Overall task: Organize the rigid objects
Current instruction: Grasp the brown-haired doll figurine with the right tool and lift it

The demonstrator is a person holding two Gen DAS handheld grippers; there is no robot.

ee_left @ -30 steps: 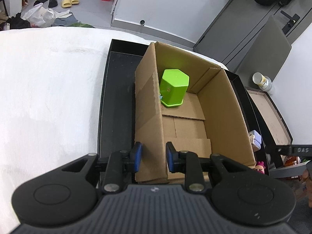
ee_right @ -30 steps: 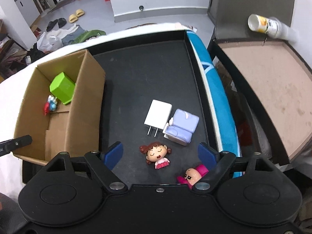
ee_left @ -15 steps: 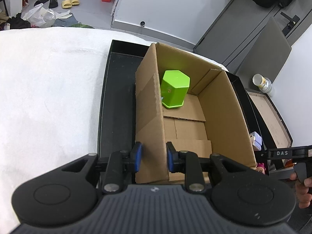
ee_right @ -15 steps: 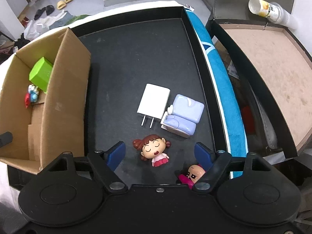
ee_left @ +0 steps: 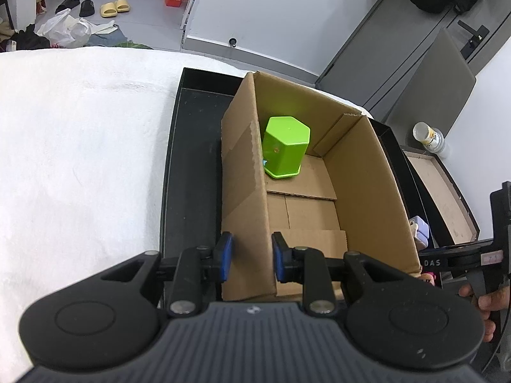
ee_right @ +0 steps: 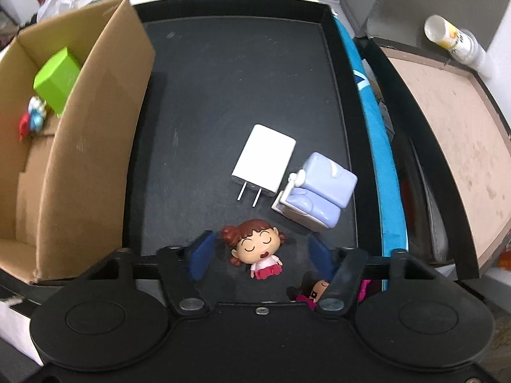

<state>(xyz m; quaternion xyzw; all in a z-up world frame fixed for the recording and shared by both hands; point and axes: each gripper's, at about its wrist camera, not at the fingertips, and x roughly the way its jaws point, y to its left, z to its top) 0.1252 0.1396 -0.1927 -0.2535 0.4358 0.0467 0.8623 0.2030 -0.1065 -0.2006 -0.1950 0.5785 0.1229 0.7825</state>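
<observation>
Black tray (ee_right: 230,73) on white cloth (ee_left: 80,146); cardboard box (ee_left: 361,172) stands in tray's left part. Inside box: green hexagonal container (ee_left: 286,151) at far end, w/ small red-blue toy (ee_right: 32,119) beside it. On open tray floor, right of box: white charger (ee_right: 265,161), prongs toward camera, touching or just beside lavender block toy (ee_right: 319,188). Nearer: brown-haired doll (ee_right: 255,250), lying face up. Second doll in pink (ee_right: 314,292), near tray's front edge, partly hidden behind right finger. Beyond tray's right rim: blue strip (ee_right: 373,127), then brown framed board (ee_right: 453,134) w/ tipped bottle (ee_right: 453,40) at its far corner.

Left gripper (ee_left: 250,257): fingers straddle box's left wall near front corner, narrow gap, blue pads (ee_left: 226,255) close on either side; contact w/ cardboard cannot be told.

Right gripper (ee_right: 260,255): low over tray, jaws spread wide, brown-haired doll between blue pads, not touched. Lavender block sits just beyond right finger (ee_right: 321,257). Right gripper's body and holding hand (ee_left: 488,303) also show at left view's right edge.
</observation>
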